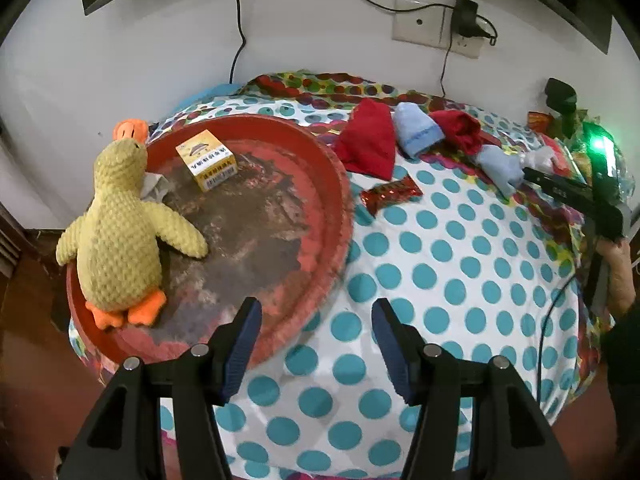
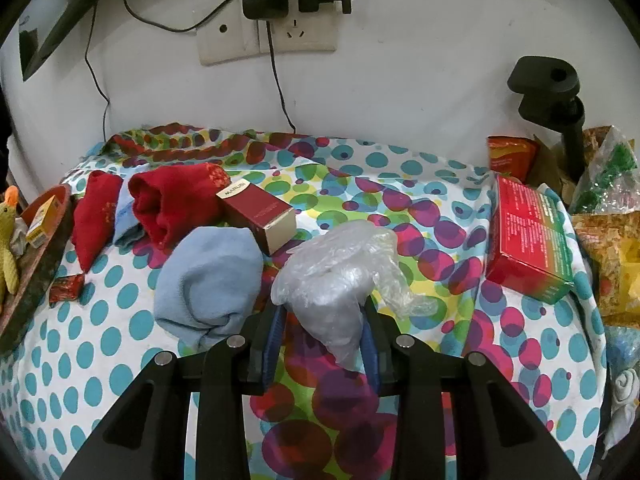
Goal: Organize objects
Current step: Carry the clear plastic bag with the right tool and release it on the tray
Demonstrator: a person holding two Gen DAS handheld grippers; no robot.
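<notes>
Both wrist views look steeply down, sharing the spotted cloth [image 1: 440, 248].

The left gripper [image 1: 316, 344] hangs with its jaws wide apart and nothing between them, over the near rim of the red tray [image 1: 332, 184]. In the tray lie a yellow plush duck [image 1: 120, 236] along its left edge and a small yellow box [image 1: 206, 160] toward its far side, while a red wrapped snack [image 1: 392, 194] lies just right of the tray on the dotted cloth [image 1: 460, 280]
</notes>
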